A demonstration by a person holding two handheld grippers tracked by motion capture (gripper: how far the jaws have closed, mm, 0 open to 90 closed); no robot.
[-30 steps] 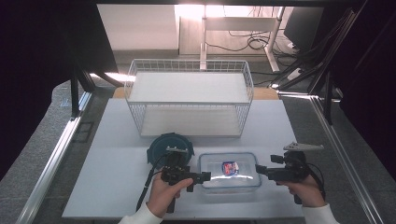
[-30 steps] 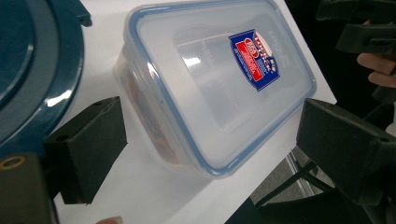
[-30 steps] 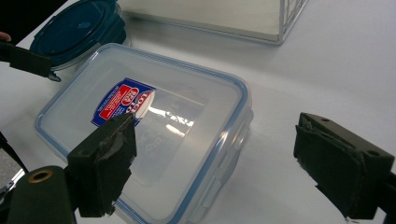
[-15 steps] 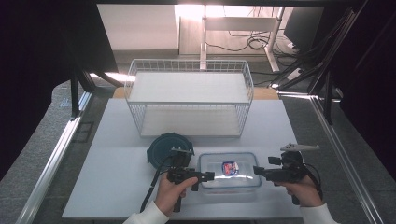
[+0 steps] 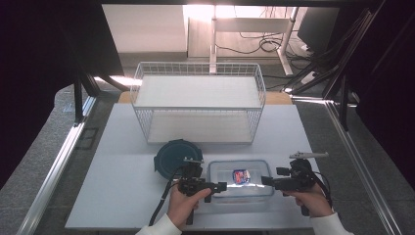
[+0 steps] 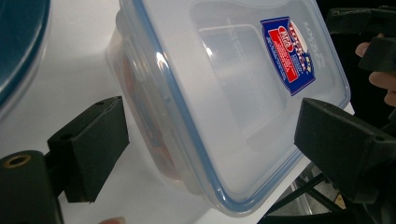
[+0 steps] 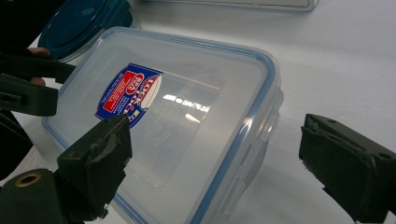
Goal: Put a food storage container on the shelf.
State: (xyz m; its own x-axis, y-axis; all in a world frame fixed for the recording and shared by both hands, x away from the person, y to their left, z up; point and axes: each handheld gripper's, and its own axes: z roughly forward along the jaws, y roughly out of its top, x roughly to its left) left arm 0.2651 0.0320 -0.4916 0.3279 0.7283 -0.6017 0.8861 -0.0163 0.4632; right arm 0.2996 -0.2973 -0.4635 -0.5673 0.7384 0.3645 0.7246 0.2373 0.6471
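1. Clear container (image 5: 239, 179), lidded, lies near the bench's (image 5: 122, 196) front edge, beside a teal round lid (image 5: 172, 155).
2. Left gripper (image 5: 219, 187) and right gripper (image 5: 266, 181) flank its ends, jaws spread.

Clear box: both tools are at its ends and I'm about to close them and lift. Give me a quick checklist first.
1. Left tool open wide enough: ok, its jaws straddle the near-left end of the clear box.
2. Right tool open: ok, jaws spread around the box's other end.
3. Lid seated: ok, the blue seal runs even around the rim.
4. Side latches locked: cannot tell.
5. Round blue lid clear of the box: ok, it lies apart at the left.
6. Wire basket free to receive it: ok, both shelves are bare.
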